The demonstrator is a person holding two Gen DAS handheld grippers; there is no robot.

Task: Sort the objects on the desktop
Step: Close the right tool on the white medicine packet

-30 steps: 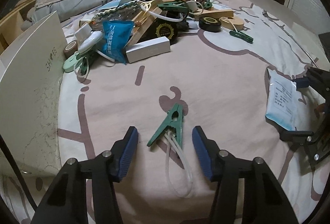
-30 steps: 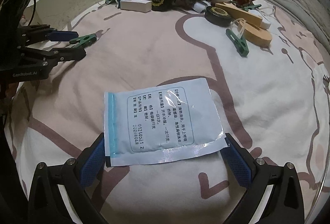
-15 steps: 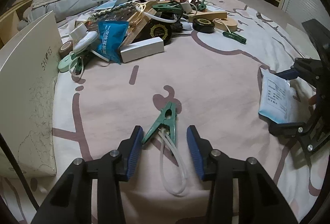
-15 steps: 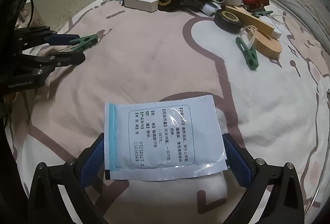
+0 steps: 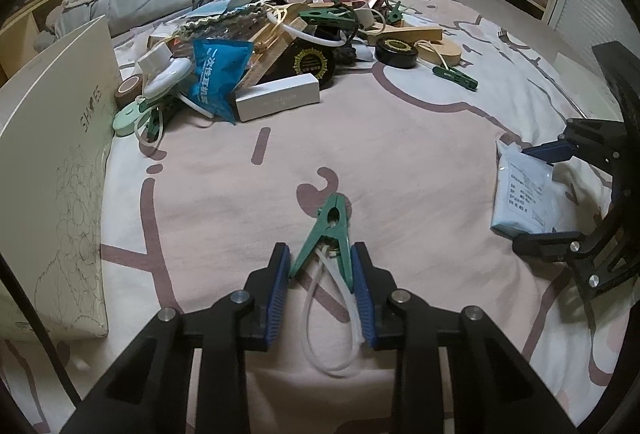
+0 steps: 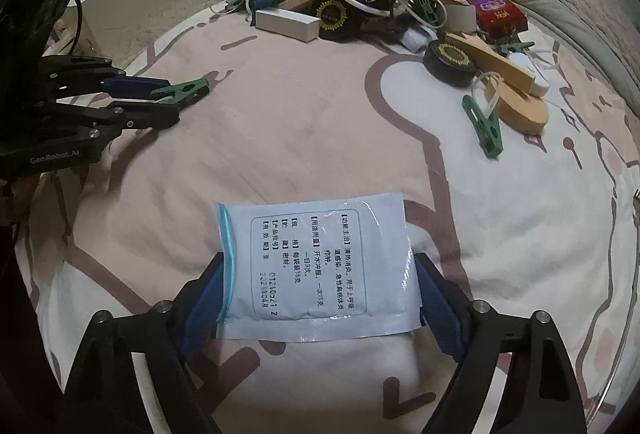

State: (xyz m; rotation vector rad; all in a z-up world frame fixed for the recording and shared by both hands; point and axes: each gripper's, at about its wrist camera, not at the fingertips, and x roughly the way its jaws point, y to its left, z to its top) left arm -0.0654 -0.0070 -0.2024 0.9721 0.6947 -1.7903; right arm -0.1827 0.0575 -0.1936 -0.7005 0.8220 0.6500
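The sorting has hardly begun: most things sit in a messy pile (image 5: 288,46) at the far side of the bed (image 5: 400,162). The left hand-held gripper (image 5: 320,276) has just been closing and now pinches a green clip (image 5: 330,230) lying apart from the pile. The right hand-held gripper (image 6: 318,300) has been closing too, its pads at both edges of a pale blue packet (image 6: 316,262) flat on the bed.

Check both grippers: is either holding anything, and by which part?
Left gripper: jaws have just closed on the green clothespin, at its spread handle end. Right gripper: jaws have been closing around the light blue sachet's side edges; firm hold unclear.
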